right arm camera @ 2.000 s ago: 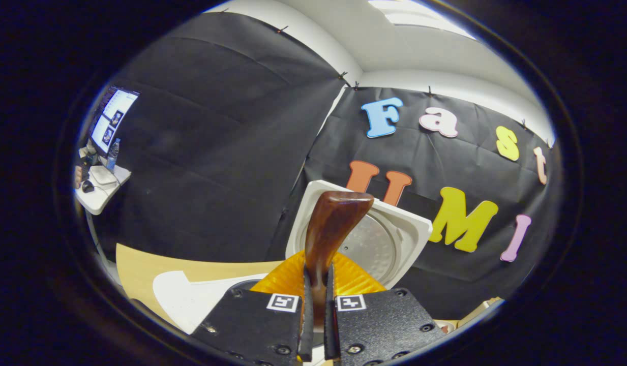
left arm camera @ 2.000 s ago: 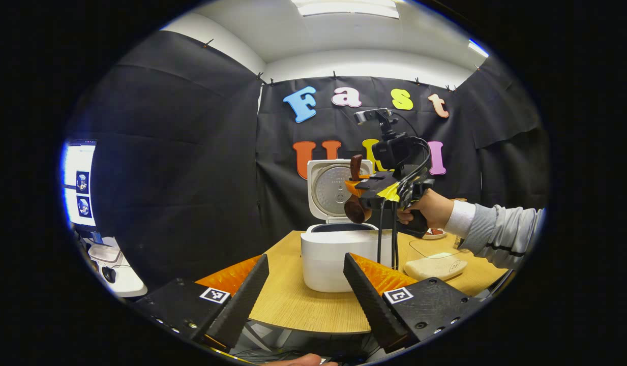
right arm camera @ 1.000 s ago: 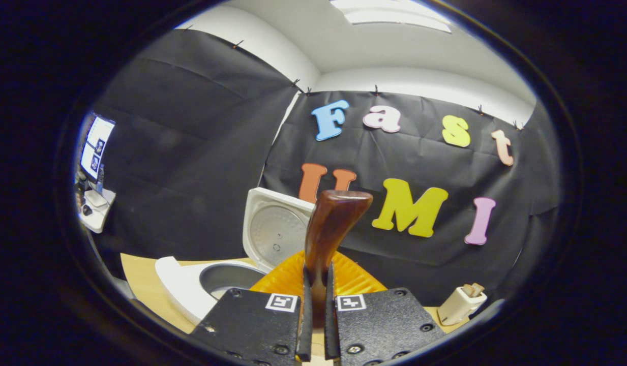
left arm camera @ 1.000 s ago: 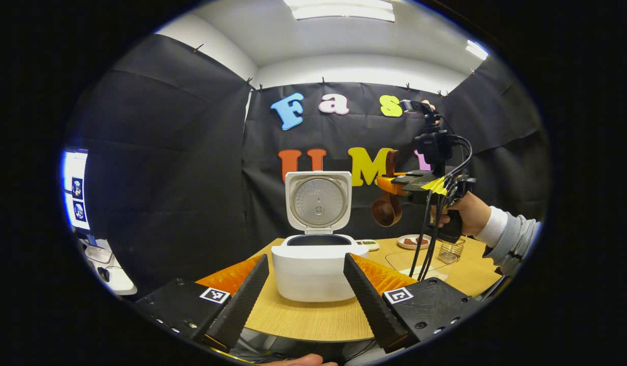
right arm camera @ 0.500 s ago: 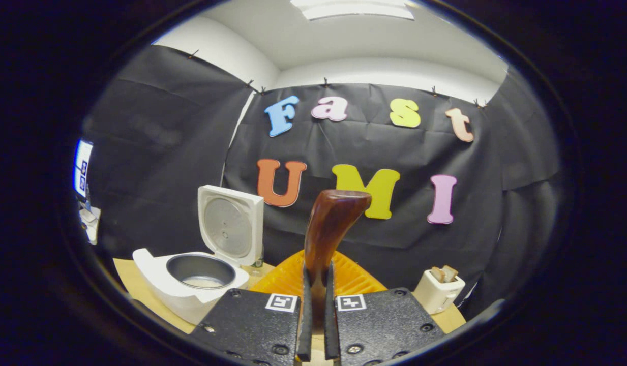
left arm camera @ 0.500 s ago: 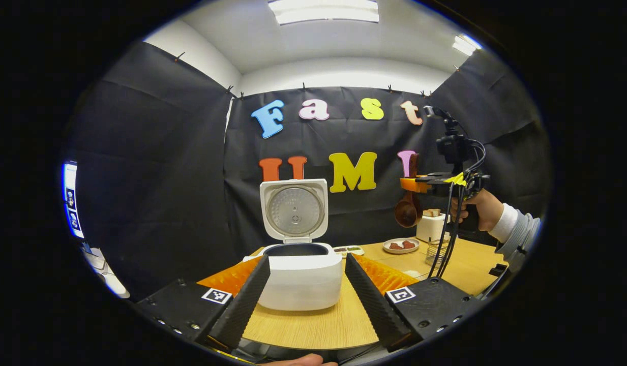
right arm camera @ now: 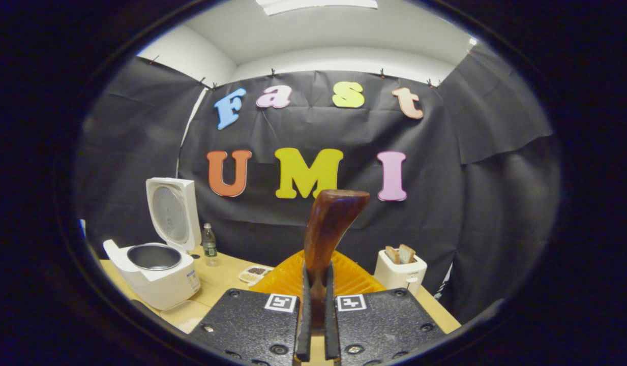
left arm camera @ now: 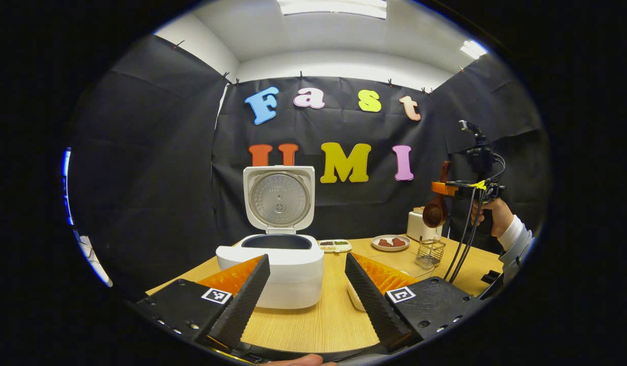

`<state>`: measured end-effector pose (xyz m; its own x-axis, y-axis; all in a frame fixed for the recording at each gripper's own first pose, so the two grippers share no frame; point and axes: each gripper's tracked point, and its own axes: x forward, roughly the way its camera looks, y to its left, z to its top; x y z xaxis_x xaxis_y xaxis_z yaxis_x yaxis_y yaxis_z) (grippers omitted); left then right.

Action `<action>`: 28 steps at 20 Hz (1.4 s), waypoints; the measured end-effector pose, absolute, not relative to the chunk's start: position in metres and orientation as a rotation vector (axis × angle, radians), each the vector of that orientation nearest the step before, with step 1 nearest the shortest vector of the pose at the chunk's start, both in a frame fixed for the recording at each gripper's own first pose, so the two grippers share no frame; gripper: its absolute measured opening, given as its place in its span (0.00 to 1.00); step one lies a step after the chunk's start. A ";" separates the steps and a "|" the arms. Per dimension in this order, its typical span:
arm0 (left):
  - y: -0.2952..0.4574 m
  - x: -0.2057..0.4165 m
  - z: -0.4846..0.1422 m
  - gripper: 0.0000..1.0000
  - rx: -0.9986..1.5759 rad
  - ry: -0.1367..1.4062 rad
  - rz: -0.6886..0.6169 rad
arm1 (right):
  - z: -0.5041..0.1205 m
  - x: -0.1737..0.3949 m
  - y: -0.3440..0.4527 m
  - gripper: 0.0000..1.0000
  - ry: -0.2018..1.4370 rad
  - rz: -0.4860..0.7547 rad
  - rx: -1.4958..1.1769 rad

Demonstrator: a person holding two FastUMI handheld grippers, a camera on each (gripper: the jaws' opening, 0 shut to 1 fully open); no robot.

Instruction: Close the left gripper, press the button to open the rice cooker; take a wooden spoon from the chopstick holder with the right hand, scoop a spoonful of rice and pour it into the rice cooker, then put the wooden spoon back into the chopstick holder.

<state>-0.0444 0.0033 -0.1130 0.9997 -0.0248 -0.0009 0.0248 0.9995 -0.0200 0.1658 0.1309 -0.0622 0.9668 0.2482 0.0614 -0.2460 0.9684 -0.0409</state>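
Left gripper view: my right gripper [left arm camera: 442,188], clamped on the wooden spoon [left arm camera: 435,213], has swung from the open rice cooker [left arm camera: 277,264] to above the chopstick holder [left arm camera: 429,253] | left gripper [left arm camera: 305,284] wide apart, holding nothing | rice looks poured; return spoon next.

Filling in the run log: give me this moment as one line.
stage: returning spoon | right gripper: shut on wooden spoon, above chopstick holder | left gripper: open | rice cooker: lid open

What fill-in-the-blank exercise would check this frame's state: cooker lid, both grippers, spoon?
1. The rice cooker lid stands ____.
2. The right gripper is shut on the wooden ____.
3. The left gripper holds ____.
4. The chopstick holder is made of wire ____.

Missing words: open; spoon; nothing; mesh
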 end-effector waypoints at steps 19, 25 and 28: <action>-0.026 0.037 -0.099 0.95 -0.059 0.006 -0.052 | -0.164 0.250 0.080 0.20 0.074 0.228 0.082; -0.003 0.044 -0.051 0.95 0.038 -0.157 -0.032 | -0.154 0.269 0.044 0.70 0.068 0.104 0.061; 0.012 0.058 -0.049 0.94 0.089 -0.150 0.037 | -0.128 0.260 0.040 0.91 0.012 0.060 0.004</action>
<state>0.0578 0.0122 -0.0487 0.9881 0.0300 0.1508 -0.0433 0.9954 0.0856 0.2596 0.0403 -0.1278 0.9981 0.0605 -0.0123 -0.0604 0.9982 0.0046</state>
